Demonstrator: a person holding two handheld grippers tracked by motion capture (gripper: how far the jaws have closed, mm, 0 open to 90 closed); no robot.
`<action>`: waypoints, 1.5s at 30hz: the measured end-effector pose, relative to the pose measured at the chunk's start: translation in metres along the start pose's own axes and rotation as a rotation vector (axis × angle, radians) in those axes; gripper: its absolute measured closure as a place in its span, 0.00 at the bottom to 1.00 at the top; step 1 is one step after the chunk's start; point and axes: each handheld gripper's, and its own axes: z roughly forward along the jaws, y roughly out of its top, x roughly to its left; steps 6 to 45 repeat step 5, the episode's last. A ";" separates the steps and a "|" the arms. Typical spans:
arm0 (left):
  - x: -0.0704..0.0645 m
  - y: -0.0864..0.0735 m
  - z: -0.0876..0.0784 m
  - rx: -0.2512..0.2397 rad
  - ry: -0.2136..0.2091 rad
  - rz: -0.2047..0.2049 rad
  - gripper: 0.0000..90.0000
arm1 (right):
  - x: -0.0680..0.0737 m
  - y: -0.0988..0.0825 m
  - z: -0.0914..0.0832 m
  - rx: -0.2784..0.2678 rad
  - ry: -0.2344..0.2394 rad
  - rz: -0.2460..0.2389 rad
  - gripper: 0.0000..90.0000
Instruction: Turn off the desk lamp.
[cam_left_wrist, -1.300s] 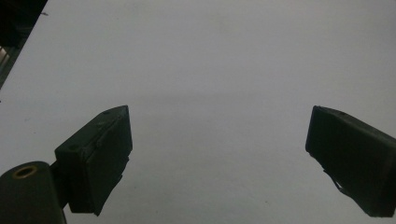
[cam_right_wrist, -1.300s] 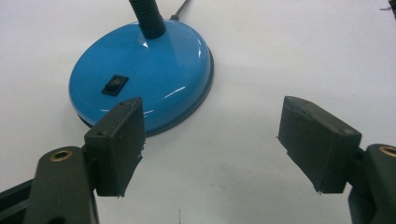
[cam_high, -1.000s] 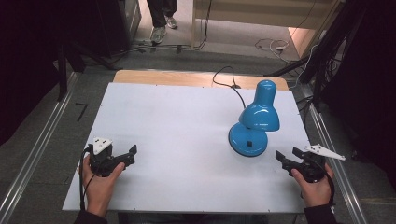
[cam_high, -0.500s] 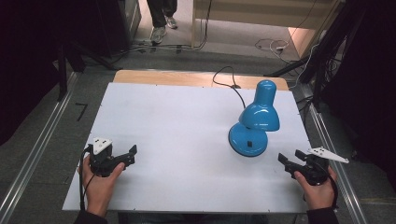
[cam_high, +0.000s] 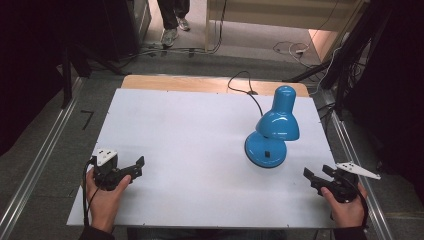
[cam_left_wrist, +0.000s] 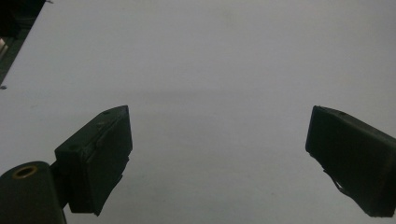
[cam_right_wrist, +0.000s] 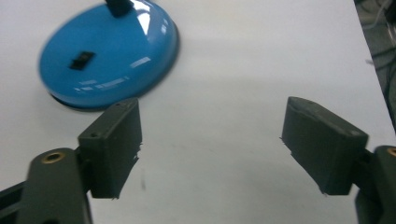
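Two claws, both spread wide and empty: left claw (cam_high: 132, 169) parked lower left on the white worktop (cam_high: 200, 145), right claw (cam_high: 319, 176) lower right, angled toward the blue desk lamp (cam_high: 272, 132) right of centre, likely readying a reach.

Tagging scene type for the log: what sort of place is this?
Probably a lab or recording workspace, not a home: a bare white table with just a blue lamp, metal rails along the floor, and loose cables beyond.

White table board (cam_high: 190, 130); floor cables (cam_high: 290, 48), person's shoes (cam_high: 170, 35) beyond
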 end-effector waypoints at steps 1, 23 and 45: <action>0.002 -0.002 -0.001 0.004 0.014 -0.005 0.09 | -0.003 -0.001 0.002 0.015 -0.008 0.013 0.19; 0.016 -0.009 -0.002 0.047 0.076 -0.010 0.09 | -0.008 -0.002 0.021 0.064 -0.058 0.021 0.18; 0.016 -0.009 -0.002 0.047 0.076 -0.010 0.09 | -0.008 -0.002 0.021 0.064 -0.058 0.021 0.18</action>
